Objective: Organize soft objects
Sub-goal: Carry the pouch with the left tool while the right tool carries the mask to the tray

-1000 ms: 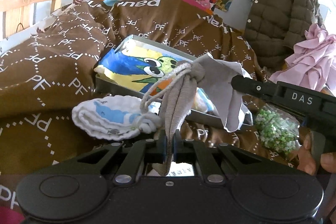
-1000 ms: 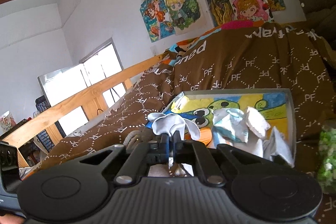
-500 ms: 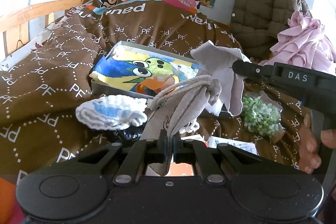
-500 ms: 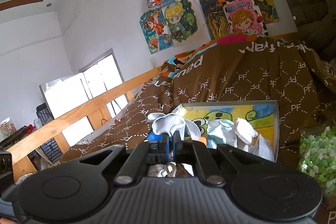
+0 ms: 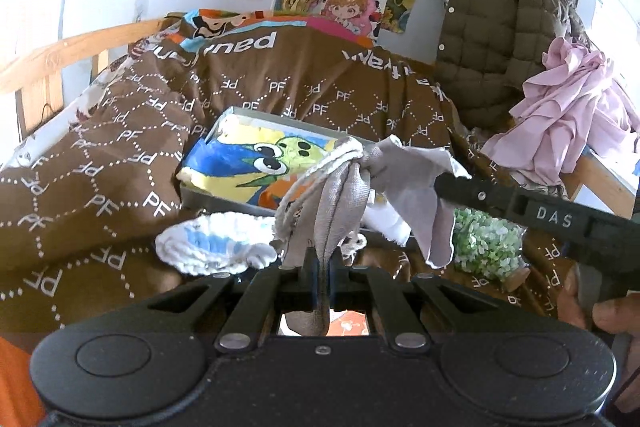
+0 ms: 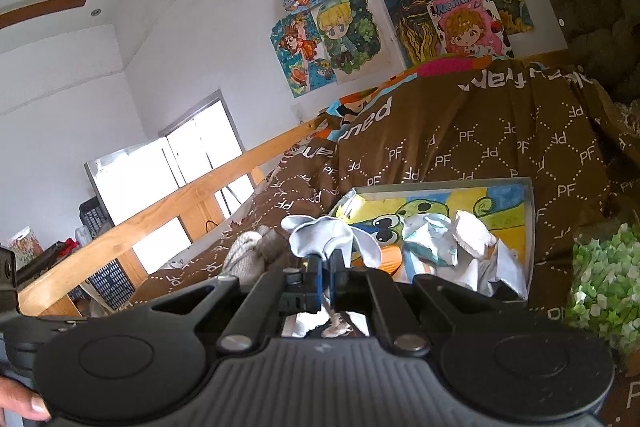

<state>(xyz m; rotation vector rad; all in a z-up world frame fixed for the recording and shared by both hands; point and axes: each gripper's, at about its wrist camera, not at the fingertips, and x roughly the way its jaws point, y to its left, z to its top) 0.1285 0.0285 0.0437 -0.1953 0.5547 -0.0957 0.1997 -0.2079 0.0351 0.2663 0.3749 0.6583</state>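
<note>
Your left gripper (image 5: 318, 259) is clamped on the grey drawstring pouch (image 5: 340, 195); your right gripper (image 6: 326, 263) pinches its mouth, stretching it above the box's (image 5: 200, 193) near edge, apparently for loading.

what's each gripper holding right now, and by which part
Both are shut on one grey drawstring cloth pouch: left gripper pinches its lower end, right gripper its floppy upper edge.

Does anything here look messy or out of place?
Yes. A white and blue sock lies on the brown blanket, outside the box where other white things sit. The grey cloth hangs knotted with cord between the left gripper and right gripper.
</note>
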